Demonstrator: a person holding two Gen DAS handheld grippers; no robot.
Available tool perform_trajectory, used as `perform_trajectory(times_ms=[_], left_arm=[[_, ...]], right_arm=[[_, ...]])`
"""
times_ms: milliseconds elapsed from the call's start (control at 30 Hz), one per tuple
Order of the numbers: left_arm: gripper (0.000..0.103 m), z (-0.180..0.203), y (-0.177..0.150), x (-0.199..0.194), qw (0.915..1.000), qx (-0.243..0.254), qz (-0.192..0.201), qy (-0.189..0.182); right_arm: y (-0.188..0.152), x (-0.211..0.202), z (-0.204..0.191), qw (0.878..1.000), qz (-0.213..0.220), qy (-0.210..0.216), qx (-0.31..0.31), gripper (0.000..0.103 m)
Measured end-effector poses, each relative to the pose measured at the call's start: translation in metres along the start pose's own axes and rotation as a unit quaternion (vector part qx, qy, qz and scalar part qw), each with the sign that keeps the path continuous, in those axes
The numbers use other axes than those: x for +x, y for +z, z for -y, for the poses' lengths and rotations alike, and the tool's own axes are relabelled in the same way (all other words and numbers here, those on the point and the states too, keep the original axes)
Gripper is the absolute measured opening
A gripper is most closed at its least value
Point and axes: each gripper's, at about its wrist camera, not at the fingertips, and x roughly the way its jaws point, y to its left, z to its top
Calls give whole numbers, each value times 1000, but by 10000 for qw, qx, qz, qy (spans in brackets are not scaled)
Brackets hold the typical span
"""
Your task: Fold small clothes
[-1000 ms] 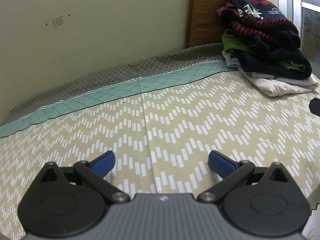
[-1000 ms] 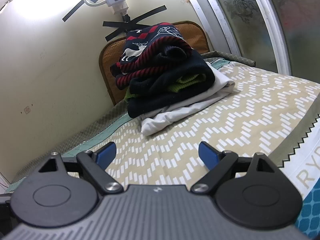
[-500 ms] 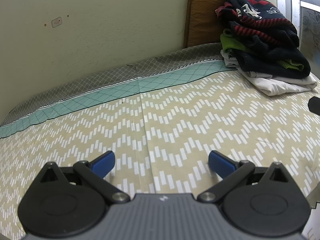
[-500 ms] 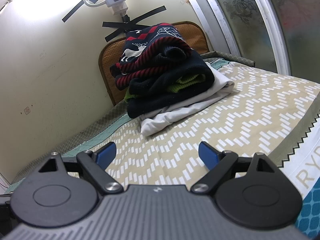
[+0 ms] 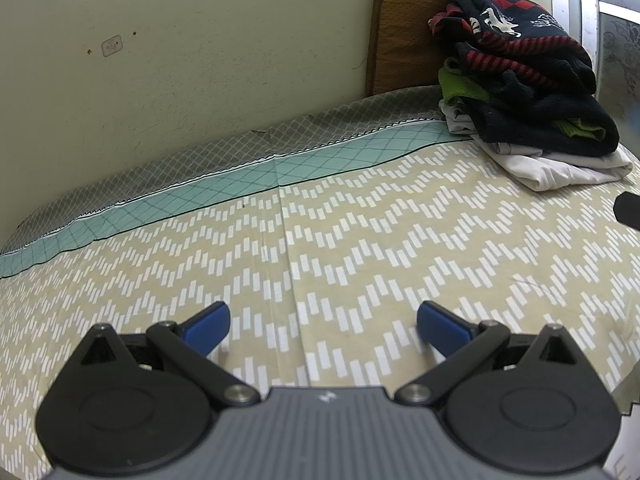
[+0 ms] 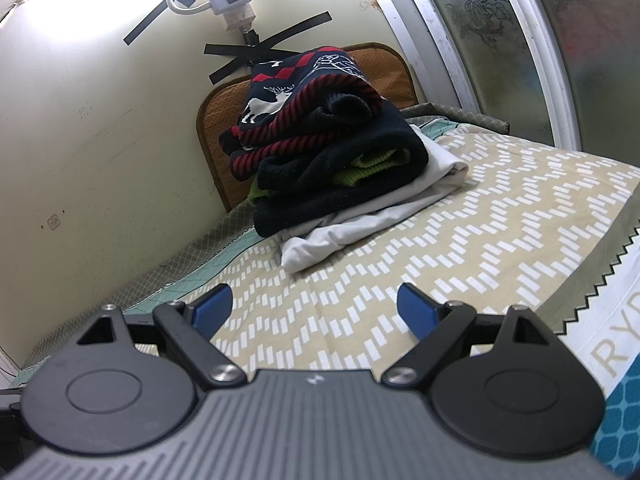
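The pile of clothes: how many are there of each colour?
Red-and-navy sweater: 1
Black and green garment: 1
White garment: 1
Total: 3 that can be told apart; more may be hidden in the folds.

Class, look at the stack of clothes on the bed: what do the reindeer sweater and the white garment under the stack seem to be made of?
Reindeer sweater: looks like knitted yarn, matte, with ribbed red-and-black striped edges and a woven-in pattern. White garment: seemingly thin, smooth cloth, perhaps cotton jersey; it lies in flat, soft folds.
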Motion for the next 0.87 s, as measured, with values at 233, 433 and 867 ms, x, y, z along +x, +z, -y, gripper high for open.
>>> perform_trajectory(times_ms=[233, 433, 867], left_arm=[[103, 0, 0, 0, 10000, -2, -1, 0], [103, 0, 0, -1, 10000, 12, 3, -1], [103, -3, -1, -3, 9998, 69, 39, -163]], right_arm=[[0, 0, 0, 10000, -1, 1, -2, 91], [0, 0, 0, 10000, -2, -2, 0, 91], [-1, -3, 1, 10000, -20, -21, -3, 91]])
